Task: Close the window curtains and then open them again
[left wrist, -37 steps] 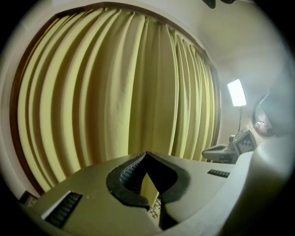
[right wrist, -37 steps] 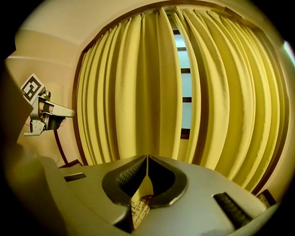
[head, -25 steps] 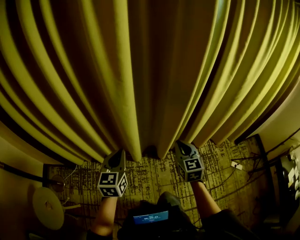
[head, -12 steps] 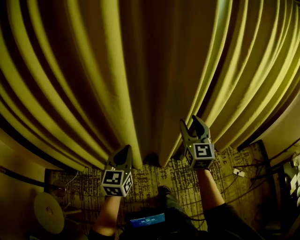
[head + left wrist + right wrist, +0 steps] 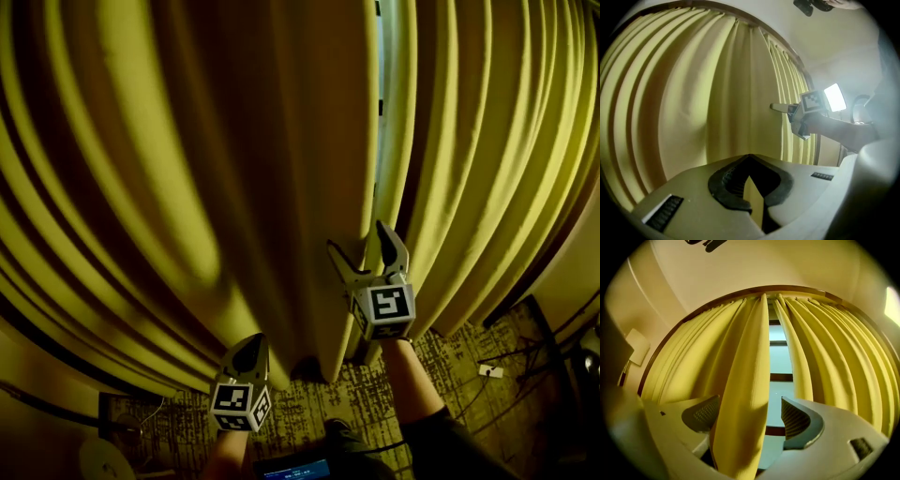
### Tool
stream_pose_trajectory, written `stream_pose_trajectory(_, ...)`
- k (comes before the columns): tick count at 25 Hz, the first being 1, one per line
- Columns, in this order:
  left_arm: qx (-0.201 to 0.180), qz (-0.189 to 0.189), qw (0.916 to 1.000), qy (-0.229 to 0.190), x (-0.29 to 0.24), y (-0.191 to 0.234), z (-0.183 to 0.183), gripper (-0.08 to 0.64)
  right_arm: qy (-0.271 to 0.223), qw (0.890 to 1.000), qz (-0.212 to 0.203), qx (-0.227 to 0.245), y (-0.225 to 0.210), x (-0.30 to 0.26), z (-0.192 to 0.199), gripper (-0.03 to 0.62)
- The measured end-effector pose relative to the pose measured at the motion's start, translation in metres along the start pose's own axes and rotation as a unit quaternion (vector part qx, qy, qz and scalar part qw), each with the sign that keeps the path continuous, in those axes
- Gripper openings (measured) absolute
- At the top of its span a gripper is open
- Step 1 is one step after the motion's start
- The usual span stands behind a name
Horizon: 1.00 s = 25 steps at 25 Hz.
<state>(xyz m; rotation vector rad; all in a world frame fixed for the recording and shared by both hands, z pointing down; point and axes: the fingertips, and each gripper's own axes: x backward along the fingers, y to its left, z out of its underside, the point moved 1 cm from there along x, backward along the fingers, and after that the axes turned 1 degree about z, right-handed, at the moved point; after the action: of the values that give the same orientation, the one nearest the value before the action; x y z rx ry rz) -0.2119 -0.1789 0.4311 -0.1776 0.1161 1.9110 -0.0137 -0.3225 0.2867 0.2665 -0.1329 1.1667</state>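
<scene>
- Pinching a strip of yellow cloth, the left gripper (image 5: 749,158) is seen clenched on the left curtain (image 5: 187,169), low down. The pinch itself is hidden in the head view, where only the closed tip against a fold is shown.
- The right gripper (image 5: 356,238) is held higher, its jaws spread wide and just been opening. The left curtain's edge fold stands loose between them, not clamped.
- The right curtain (image 5: 487,141) is hung just beside, across a narrow gap.
- Curtain tops are cut off in the head view, and the hems are lost in shadow.
- The window (image 5: 780,357) and the rail (image 5: 740,292) are shown plainly only in the right gripper view. From the head, a thin pale slit is all that is seen.
- The carpet (image 5: 450,375) is seen only from the head.
- The right gripper and forearm are caught side-on in the left gripper view, partly washed out by glare.
</scene>
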Motion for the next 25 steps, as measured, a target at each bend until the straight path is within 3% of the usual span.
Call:
stream_pose_trajectory(6,-0.021,0.009,0.9994,-0.026,-0.047,-0.012,-0.04,0.0,-0.024,0.998,-0.04,0.037,0.005,-0.056,-0.031,0.457)
stream_pose_trajectory(10,-0.03,0.021,0.9983,-0.045,-0.068,-0.02,-0.07,0.0,-0.036,0.997,-0.046,0.054,0.01,-0.084,-0.058,0.457)
stream_pose_trajectory(19,-0.028,0.011,0.9977,-0.06,-0.091,-0.017,-0.086,0.0,-0.04,0.993,-0.068,0.092,0.022,-0.129,-0.077,0.435)
stream_pose_trajectory(20,-0.028,0.009,0.9978,-0.059,-0.09,-0.017,-0.086,0.0,-0.044,0.992,-0.069,0.097,0.023,-0.129,-0.078,0.386)
stream_pose_trajectory(23,-0.03,-0.002,0.9979,-0.057,-0.086,-0.013,-0.084,0.0,-0.056,0.991,-0.053,0.107,0.021,-0.128,-0.08,0.134)
stream_pose_trajectory(25,-0.029,-0.01,0.998,-0.055,-0.082,-0.007,-0.082,0.0,-0.06,0.991,-0.056,0.108,0.027,-0.131,-0.081,0.063)
